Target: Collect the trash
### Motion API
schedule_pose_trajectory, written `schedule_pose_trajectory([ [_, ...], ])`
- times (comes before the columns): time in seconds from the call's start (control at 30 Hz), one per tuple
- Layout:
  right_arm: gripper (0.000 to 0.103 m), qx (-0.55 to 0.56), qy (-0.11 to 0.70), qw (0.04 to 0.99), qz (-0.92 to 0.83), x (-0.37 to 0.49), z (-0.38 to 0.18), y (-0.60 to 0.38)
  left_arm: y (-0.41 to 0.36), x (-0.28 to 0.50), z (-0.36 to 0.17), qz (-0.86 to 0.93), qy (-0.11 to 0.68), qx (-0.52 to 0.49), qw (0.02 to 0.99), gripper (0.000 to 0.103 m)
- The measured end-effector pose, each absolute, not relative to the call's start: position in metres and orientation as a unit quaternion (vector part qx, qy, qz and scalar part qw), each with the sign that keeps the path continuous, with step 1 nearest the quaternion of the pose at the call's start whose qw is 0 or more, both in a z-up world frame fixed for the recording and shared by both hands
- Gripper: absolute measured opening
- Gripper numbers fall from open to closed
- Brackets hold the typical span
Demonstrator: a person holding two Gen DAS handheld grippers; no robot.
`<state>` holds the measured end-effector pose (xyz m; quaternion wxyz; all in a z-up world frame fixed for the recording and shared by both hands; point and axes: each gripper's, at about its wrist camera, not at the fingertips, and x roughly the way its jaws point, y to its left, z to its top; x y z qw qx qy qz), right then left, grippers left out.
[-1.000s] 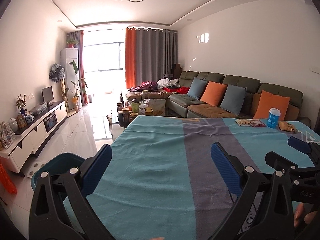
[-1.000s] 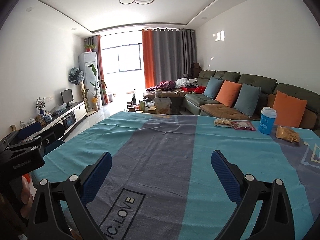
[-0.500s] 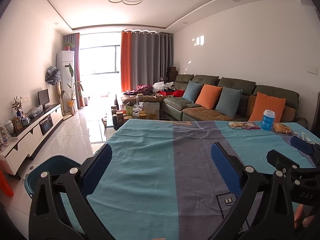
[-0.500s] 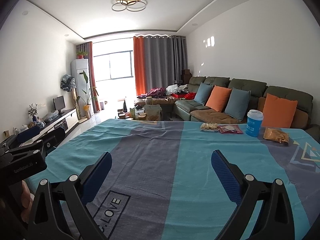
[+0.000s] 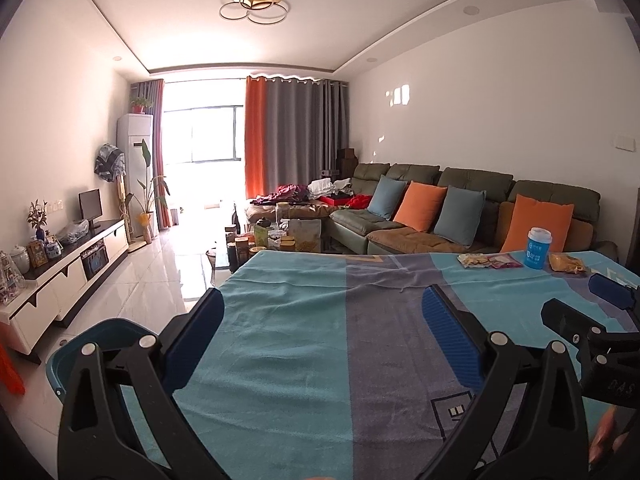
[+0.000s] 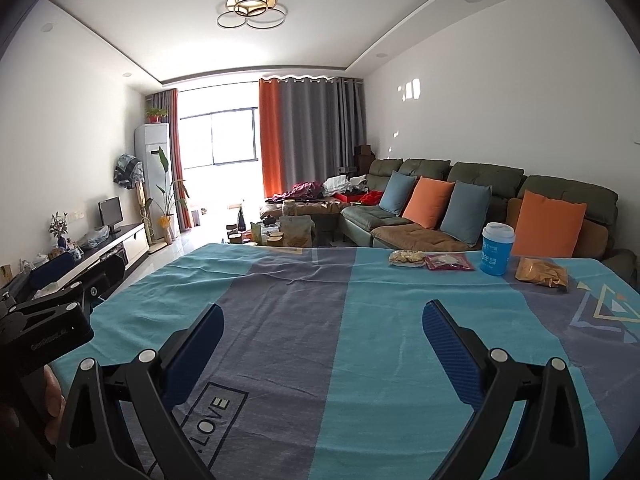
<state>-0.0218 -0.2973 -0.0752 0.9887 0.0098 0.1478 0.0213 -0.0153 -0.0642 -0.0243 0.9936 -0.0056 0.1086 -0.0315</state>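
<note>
Currently hovering low over the tablecloth [image 6: 320, 340], left gripper [image 5: 320, 332] and right gripper [image 6: 322, 336] both spread wide, empty. Far-edge snack wrappers [image 6: 430, 260] crowding upright blue cup [image 6: 496, 250]: risks toppling it. Bin [image 5: 96, 340] floor-level, left.

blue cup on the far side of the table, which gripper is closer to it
Right. The right gripper sits nearer the blue cup, which is ahead to its right; the left gripper is farther left.

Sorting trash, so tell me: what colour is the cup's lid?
White, on a blue cup; right wrist view.
</note>
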Motion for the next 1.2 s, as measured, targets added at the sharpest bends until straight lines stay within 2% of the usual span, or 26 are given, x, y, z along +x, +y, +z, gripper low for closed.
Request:
schedule_pose_trajectory([
  [1.2,0.096,0.004,0.104,0.995,-0.006,-0.037,-0.069,-0.296,-0.06,-0.016,-0.032,-0.038,0.123,-0.005,0.992,0.097],
])
